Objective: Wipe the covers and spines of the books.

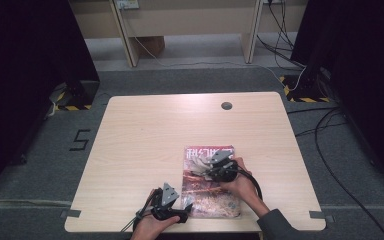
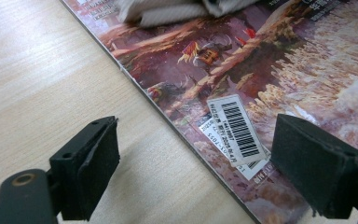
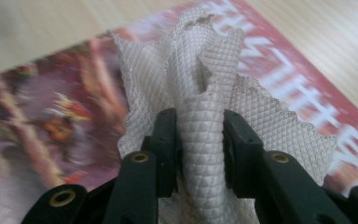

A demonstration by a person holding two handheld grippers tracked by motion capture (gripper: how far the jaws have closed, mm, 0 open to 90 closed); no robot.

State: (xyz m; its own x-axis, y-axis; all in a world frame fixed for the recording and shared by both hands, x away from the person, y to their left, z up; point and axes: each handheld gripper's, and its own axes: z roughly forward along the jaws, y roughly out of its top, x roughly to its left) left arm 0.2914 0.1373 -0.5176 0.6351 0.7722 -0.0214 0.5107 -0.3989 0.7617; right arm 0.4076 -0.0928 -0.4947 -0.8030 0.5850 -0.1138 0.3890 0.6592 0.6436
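The right gripper [image 3: 200, 140] has its fingers clenched on a bunched cloth [image 3: 205, 84], wiping the magazine [image 1: 211, 186] on the bench [image 1: 145, 135]. The left gripper [image 2: 196, 172], fingers released, straddles the magazine's edge. Probably mid-wipe; the lower cover is left.

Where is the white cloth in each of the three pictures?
High view: the cloth is bunched on the magazine's upper half, at the right gripper.
Left gripper view: top edge, middle, on the magazine cover.
Right gripper view: centre, pinched between the black jaws.
Shared landmark: the magazine.
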